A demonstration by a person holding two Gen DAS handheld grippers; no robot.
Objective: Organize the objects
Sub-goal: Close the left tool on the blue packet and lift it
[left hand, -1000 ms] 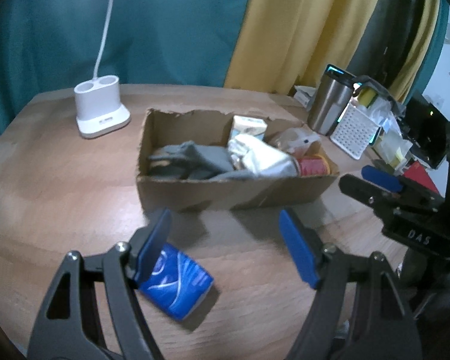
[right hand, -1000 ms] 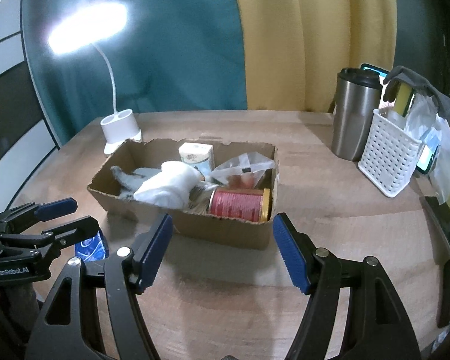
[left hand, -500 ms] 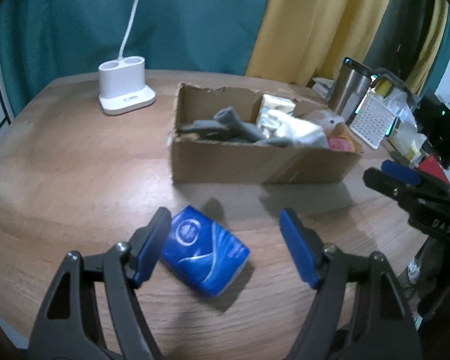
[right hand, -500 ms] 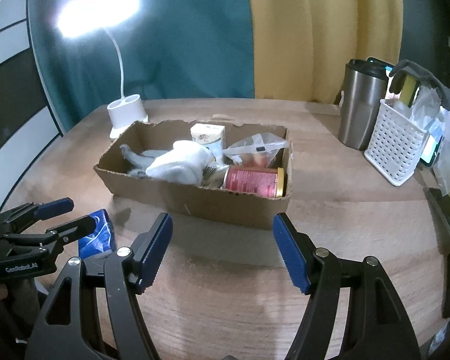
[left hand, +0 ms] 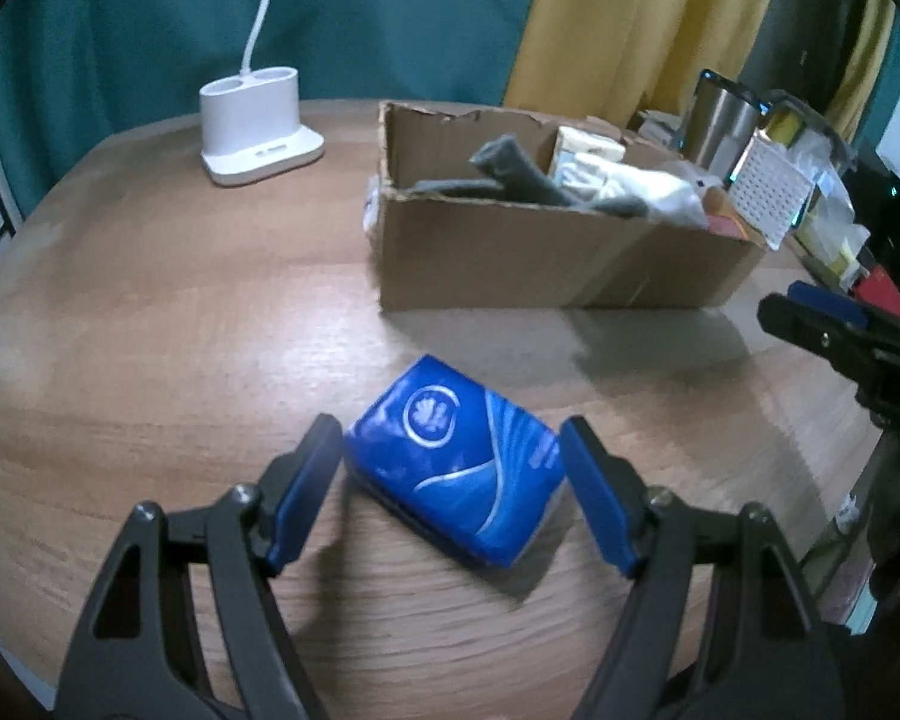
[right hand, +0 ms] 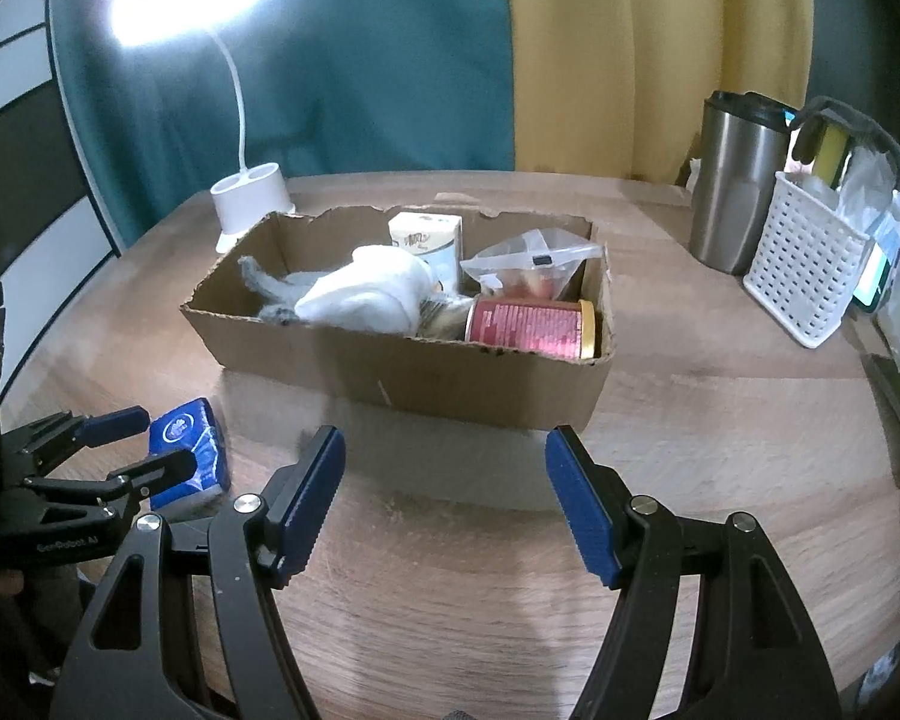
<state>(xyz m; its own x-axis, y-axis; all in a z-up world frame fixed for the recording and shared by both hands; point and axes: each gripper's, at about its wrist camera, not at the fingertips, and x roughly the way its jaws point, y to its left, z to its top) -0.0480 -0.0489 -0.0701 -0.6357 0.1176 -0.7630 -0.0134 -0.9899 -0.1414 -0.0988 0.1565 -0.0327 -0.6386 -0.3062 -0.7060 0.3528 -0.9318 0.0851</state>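
The right gripper is cut off by the left wrist view's right edge; the blue packet is partly hidden behind the left gripper; the packet's print is too blurred to be read.

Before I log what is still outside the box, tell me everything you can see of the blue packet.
The blue packet is a soft, glossy plastic-wrapped block, seemingly pocket tissues, deep blue with white swirl lines and a round white emblem on top. It lies flat on the wooden table, skewed diagonally, in front of the cardboard box and apart from it. The left tongs straddle it, open, pads beside its ends; whether they touch is unclear. From the right wrist view it looks undamaged.
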